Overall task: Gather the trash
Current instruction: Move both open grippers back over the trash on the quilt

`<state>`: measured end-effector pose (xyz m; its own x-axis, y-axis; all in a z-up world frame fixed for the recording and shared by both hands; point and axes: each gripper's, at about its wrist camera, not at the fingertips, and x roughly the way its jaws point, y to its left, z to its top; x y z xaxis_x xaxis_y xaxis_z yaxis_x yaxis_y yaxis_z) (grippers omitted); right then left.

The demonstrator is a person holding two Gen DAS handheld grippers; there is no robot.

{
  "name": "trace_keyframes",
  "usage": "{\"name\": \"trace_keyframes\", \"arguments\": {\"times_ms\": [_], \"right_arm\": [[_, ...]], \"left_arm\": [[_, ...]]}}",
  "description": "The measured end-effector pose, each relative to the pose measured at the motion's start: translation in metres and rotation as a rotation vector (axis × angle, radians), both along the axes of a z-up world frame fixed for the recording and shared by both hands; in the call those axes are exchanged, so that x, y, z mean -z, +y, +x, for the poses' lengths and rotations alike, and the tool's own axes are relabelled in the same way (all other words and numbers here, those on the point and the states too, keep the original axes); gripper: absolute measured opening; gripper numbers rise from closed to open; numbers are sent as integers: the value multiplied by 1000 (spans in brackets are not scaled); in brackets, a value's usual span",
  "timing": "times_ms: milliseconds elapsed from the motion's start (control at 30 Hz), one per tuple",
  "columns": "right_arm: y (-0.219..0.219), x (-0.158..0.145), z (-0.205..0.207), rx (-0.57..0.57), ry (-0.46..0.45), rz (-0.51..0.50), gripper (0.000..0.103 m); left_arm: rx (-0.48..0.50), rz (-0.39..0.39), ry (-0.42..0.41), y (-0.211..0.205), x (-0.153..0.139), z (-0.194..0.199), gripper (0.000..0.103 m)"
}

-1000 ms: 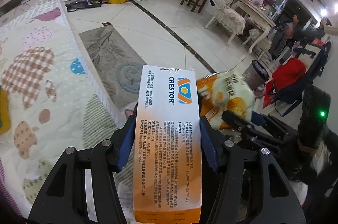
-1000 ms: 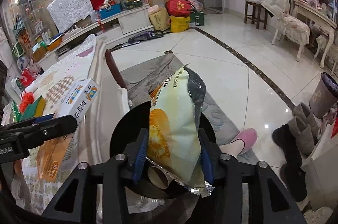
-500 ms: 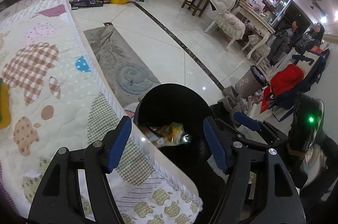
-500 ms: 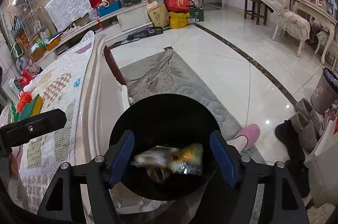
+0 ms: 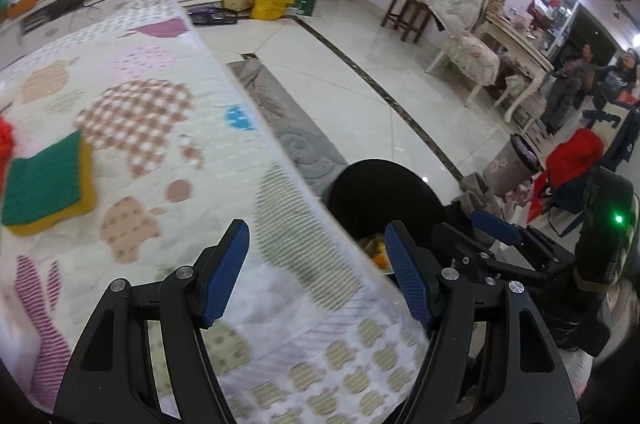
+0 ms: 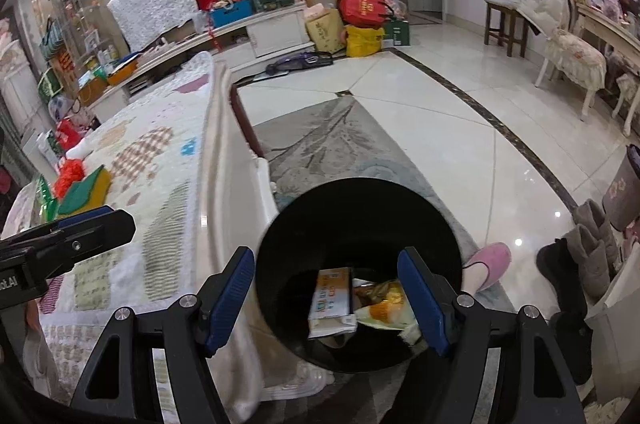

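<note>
A black round trash bin (image 6: 360,207) stands on the floor beside the quilted bed; its rim also shows in the left wrist view (image 5: 384,183). Inside lie an orange-and-white medicine box (image 6: 332,300) and a yellow snack bag (image 6: 384,308). My right gripper (image 6: 326,298) is open and empty above the bin. My left gripper (image 5: 318,272) is open and empty over the bed's edge, left of the bin. A green-and-yellow sponge (image 5: 44,183) and a red crumpled item (image 6: 68,177) lie on the bed.
The patterned quilt (image 5: 152,111) covers the bed. A grey rug (image 6: 332,143) lies on the tiled floor. A pink slipper (image 6: 490,260) and boots (image 6: 580,264) sit right of the bin. Chairs, a table and bags stand farther back.
Both grippers opened; the medicine box and the snack bag dropped into the bin. My left gripper then swung left over the bed, bringing the sponge into view.
</note>
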<state>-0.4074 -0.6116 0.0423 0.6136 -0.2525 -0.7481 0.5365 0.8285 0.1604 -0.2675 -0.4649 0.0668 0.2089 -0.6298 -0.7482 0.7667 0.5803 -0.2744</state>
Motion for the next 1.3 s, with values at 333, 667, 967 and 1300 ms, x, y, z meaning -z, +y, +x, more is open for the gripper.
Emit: {"name": "trace_keyframes", "arguments": {"times_ms": [333,667,967,1300], "right_arm": [[44,-9,33,-110,-30,16,73],[102,-7,77,-264,-29,54,76],[149,-2,106,-385,-2,49,76],[180,0,123,-451,27,36,76]], "left_arm": [[-103,29,-74,60,-6,14,70],[-220,11,-91,134,-19,32,70],[-393,55,-73,209,-7,72,70],[-533,-26,-38,249,4,162,70]]}}
